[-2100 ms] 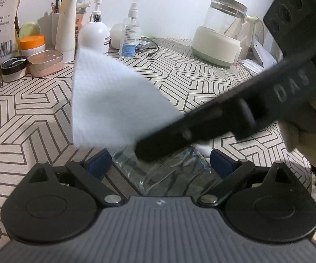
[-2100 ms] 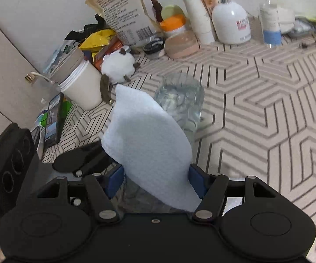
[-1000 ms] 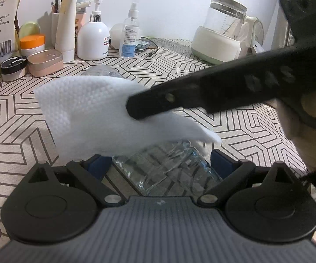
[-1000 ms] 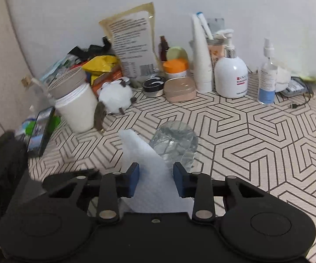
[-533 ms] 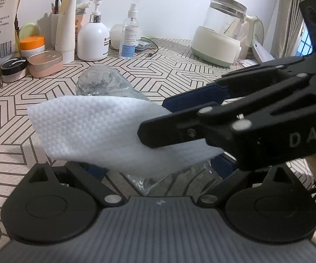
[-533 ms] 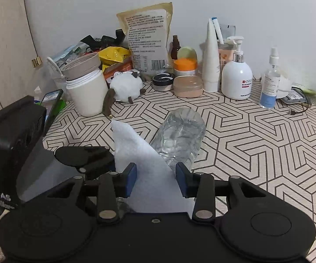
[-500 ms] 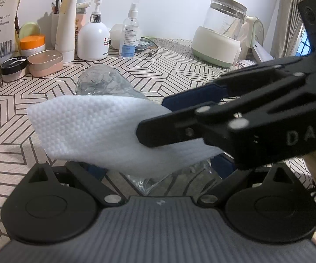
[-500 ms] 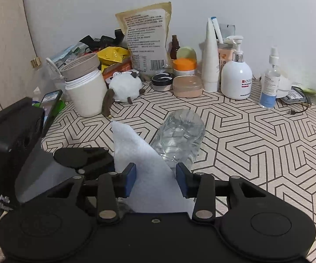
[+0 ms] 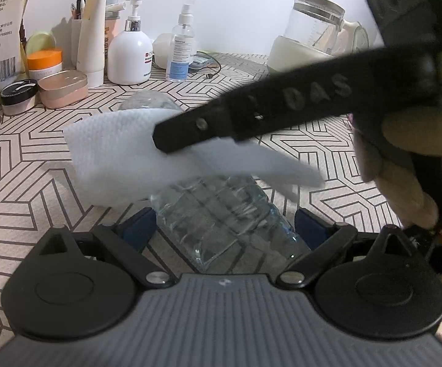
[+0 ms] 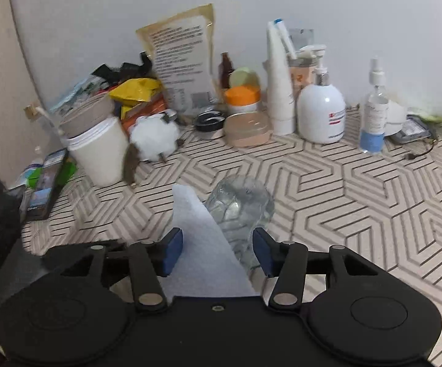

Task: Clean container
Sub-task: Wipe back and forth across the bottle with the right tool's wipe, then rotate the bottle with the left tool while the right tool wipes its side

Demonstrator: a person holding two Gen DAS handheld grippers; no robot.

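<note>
A clear plastic bottle (image 9: 221,211) lies lengthwise between the fingers of my left gripper (image 9: 224,227), which is shut on it. Its far end shows in the right wrist view (image 10: 239,205). A white paper towel (image 9: 120,153) drapes over the bottle's upper side. My right gripper (image 10: 218,253) reaches in from the right in the left wrist view (image 9: 190,136) and holds the towel (image 10: 205,244) between its fingers, just above the bottle. The part of the bottle under the towel is hidden.
On the patterned tablecloth (image 9: 22,183), along the wall, stand a white pump bottle (image 9: 129,55), a spray bottle (image 9: 180,52), a tube, jars (image 9: 42,64) and a large paper bag (image 10: 184,58). A glass kettle (image 9: 309,36) stands at the back right. A white tub (image 10: 98,150) and a fluffy toy (image 10: 156,137) stand at the left.
My right gripper has swept the towel along the bottle and back, turning as it went. Its fingers now stand a little wider around the towel. The left gripper and bottle have stayed put.
</note>
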